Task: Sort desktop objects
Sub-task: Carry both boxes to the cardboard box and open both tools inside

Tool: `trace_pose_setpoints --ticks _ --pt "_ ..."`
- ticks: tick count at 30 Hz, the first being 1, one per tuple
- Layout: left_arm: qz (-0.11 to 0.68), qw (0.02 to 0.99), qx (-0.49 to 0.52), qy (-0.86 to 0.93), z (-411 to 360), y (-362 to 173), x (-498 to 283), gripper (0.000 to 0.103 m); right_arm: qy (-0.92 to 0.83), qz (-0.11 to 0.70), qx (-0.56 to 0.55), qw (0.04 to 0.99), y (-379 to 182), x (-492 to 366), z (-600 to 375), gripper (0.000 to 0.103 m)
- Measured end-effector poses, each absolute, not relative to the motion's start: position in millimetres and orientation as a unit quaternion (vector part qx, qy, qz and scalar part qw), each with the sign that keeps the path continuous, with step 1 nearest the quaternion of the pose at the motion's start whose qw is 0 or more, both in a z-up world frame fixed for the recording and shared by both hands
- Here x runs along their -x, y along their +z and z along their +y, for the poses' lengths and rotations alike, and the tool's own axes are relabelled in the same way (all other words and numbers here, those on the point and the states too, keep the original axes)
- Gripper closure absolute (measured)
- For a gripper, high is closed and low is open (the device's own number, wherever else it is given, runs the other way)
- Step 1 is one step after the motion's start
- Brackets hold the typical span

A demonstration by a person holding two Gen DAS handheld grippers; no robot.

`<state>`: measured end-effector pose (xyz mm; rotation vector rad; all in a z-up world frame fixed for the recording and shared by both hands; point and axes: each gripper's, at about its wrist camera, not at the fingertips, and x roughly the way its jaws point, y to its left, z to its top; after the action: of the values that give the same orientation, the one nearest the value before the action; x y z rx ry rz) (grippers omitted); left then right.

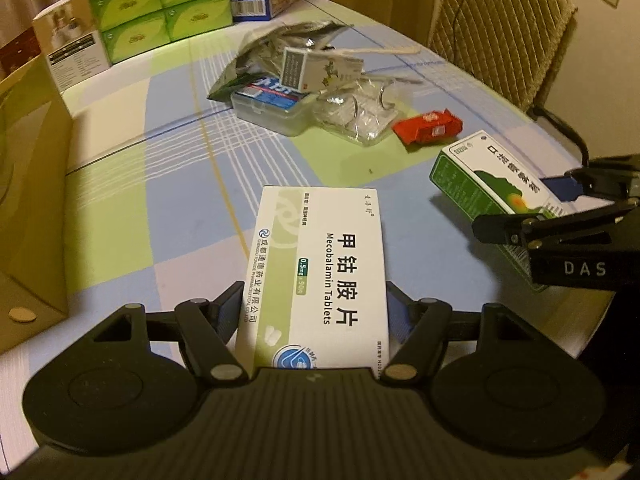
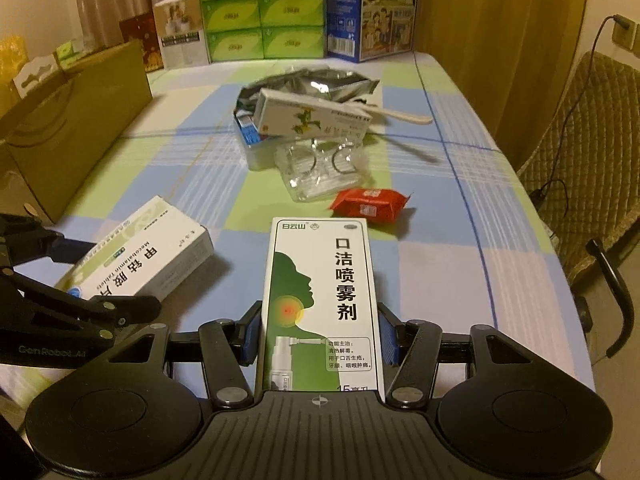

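We hold a white tablet box (image 1: 320,276) clamped between the fingers of our left gripper (image 1: 316,312), lifted above the checked tablecloth (image 1: 180,184). Our right gripper (image 2: 320,336) is clamped on a green-and-white spray box (image 2: 320,300). Farther along the table lie a red packet (image 2: 370,202), a clear plastic tray (image 2: 320,168) and a foil bag (image 2: 304,84).
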<state>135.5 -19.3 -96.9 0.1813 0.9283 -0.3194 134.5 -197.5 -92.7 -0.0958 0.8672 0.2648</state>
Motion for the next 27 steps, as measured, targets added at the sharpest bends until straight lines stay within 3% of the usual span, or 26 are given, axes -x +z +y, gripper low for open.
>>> trace_pose_setpoints --ticks 14,27 --pt "0.405 0.905 -0.071 -0.110 17.6 -25.2 -114.3 0.036 0.175 0.371 0.041 0.911 -28.9 -121.7 -155.8 0.050" --pt "0.379 0.923 -0.046 -0.037 124.8 32.2 -101.6 0.036 0.266 0.342 0.060 0.899 22.7 -137.2 -41.6 0.050"
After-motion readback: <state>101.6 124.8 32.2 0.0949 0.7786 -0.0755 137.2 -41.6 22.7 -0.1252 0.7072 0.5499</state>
